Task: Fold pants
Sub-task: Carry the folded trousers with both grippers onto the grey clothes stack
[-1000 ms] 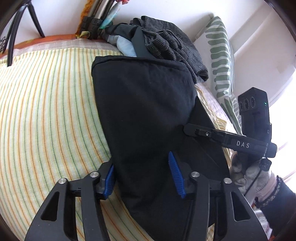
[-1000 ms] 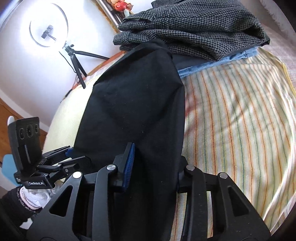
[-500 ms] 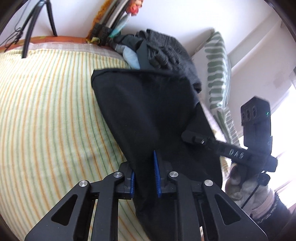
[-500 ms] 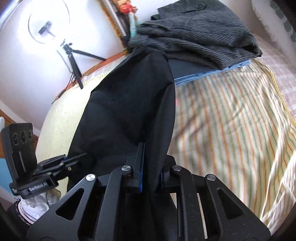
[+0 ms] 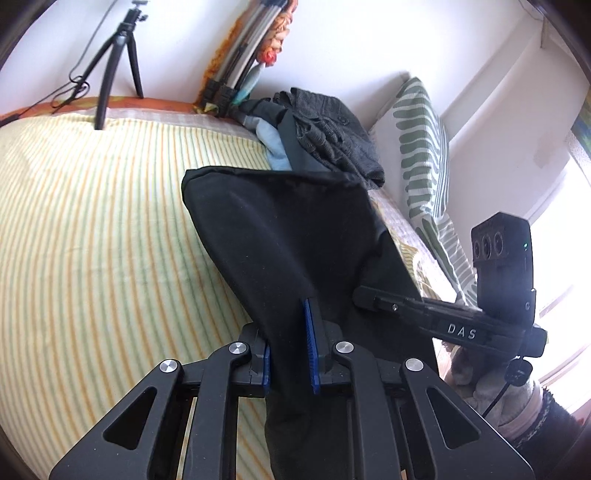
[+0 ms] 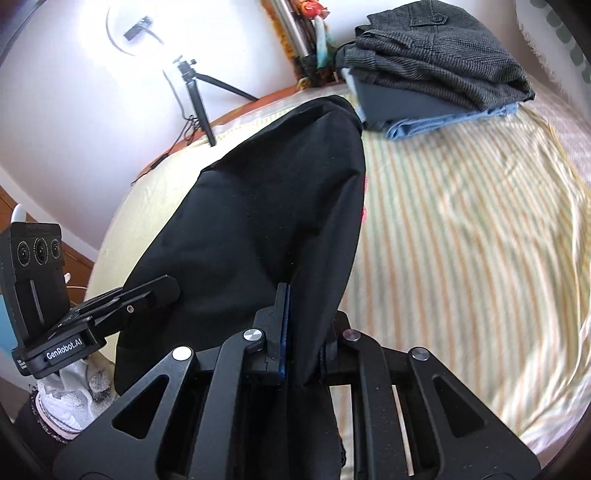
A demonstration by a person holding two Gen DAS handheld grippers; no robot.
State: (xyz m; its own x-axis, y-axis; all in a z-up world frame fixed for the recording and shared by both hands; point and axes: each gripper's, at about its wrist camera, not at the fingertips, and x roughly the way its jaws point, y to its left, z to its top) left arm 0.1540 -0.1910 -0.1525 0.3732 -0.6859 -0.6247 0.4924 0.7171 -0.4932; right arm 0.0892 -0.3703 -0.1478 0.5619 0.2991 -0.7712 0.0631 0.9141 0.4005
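Observation:
Black pants (image 5: 288, 236) lie lengthwise on a striped bed sheet (image 5: 92, 221), their near end lifted. My left gripper (image 5: 290, 343) is shut on the near left edge of the pants. My right gripper (image 6: 304, 332) is shut on the near right edge of the same pants (image 6: 258, 221). Each gripper shows in the other's view: the right one (image 5: 373, 297) beside the cloth, the left one (image 6: 162, 291) at the pants' left side. The far end of the pants rests flat on the sheet.
A stack of folded clothes, grey check on top (image 6: 432, 55), sits at the far end of the bed. A green-patterned pillow (image 5: 421, 147) lies at the right. A tripod (image 5: 118, 55) with a ring light (image 6: 136, 33) stands behind the bed.
Both grippers have closed on the near end of the pants and lifted it off the sheet. The views have risen and pulled back.

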